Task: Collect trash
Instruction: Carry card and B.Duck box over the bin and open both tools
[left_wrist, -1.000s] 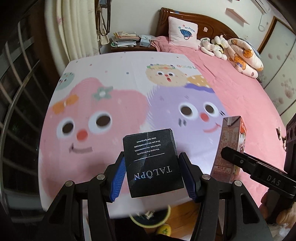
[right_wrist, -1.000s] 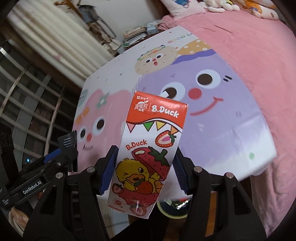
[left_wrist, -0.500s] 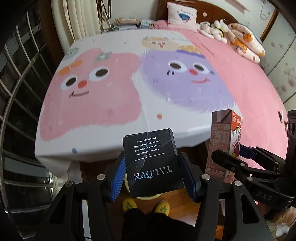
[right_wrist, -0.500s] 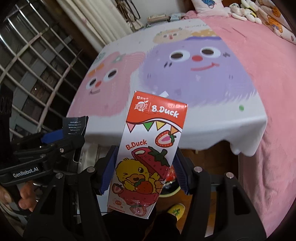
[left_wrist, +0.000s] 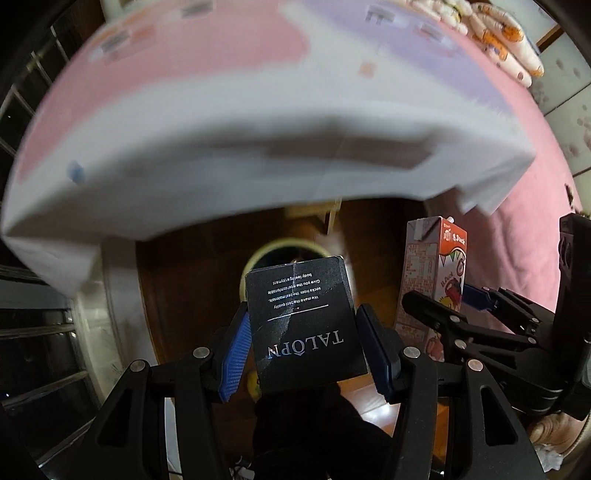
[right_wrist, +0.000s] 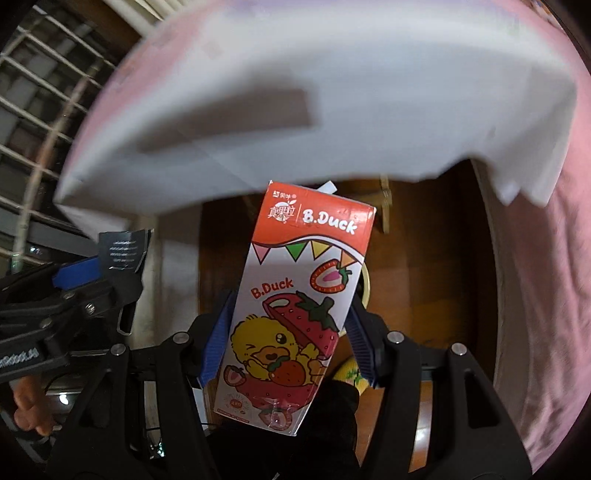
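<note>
You've got a black box reading "TALOPN", upside down, with small lines above it like "Give you the most comfortable". The drink carton says "B.Duck" twice, next to Chinese characters on its red top band.

You've tipped both grippers downward: the cartoon bedspread has slid to the top of each frame and blurred. The wooden floor and the round bin now fill the centre behind your carton and box.
</note>
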